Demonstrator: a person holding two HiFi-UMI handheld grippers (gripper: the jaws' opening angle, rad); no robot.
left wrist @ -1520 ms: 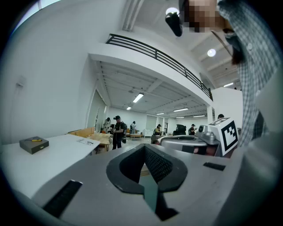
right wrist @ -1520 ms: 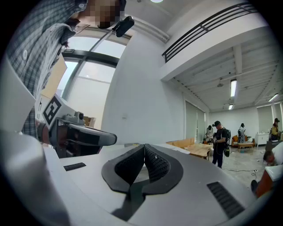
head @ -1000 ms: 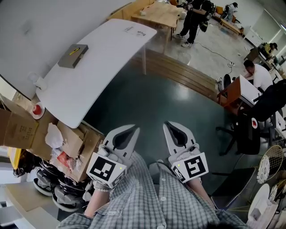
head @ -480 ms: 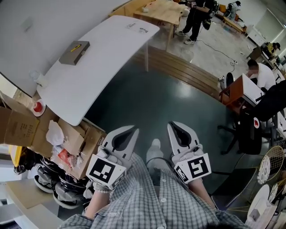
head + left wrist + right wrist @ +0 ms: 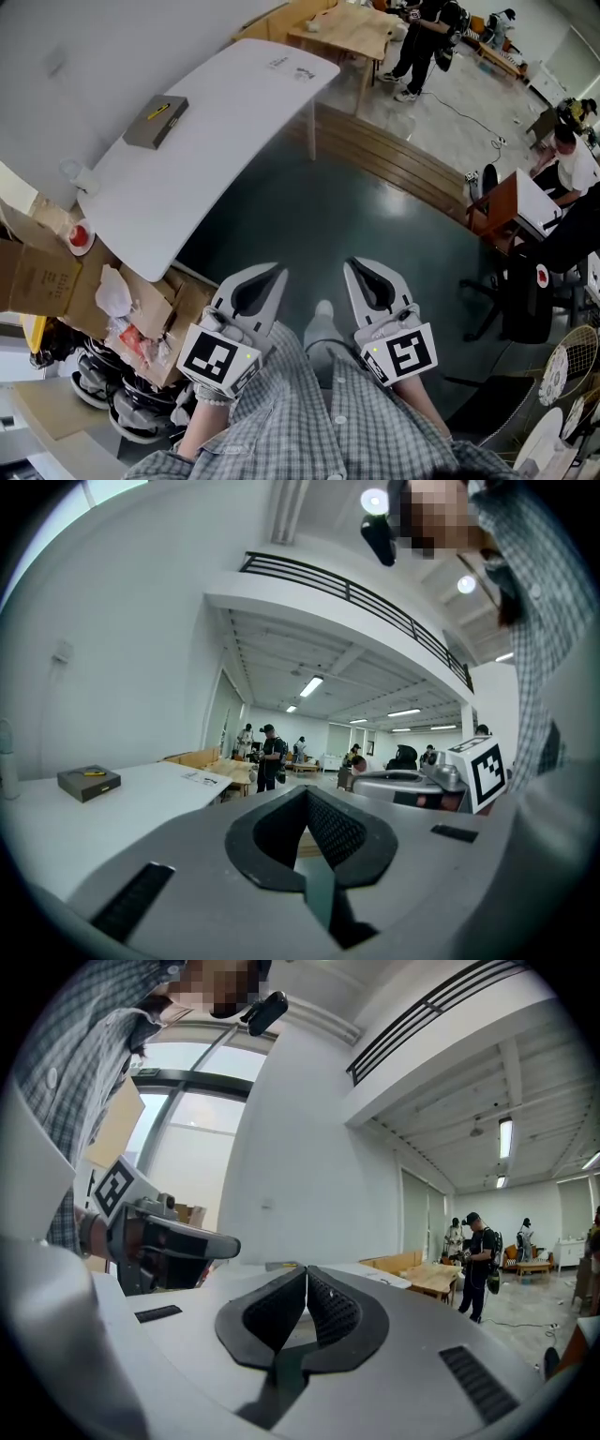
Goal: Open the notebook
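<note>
A grey notebook (image 5: 155, 122) with a yellow pen on its cover lies closed on the long white table (image 5: 216, 141), far ahead and to the left. It also shows small at the left of the left gripper view as the notebook (image 5: 89, 782). My left gripper (image 5: 278, 273) is shut and empty, held level over the dark floor close to my body. My right gripper (image 5: 351, 264) is shut and empty beside it. In the gripper views the left gripper (image 5: 307, 794) and the right gripper (image 5: 307, 1273) each have their tips pressed together.
Cardboard boxes (image 5: 56, 272) and clutter stand left of me below the table's near end. A wooden table (image 5: 347, 28) and standing people (image 5: 422, 37) are beyond. A seated person (image 5: 572, 164) and a dark office chair (image 5: 520, 281) are at the right.
The view has shifted slightly: the white table and notebook sit a little further right in the picture. Both grippers stay shut, side by side.
</note>
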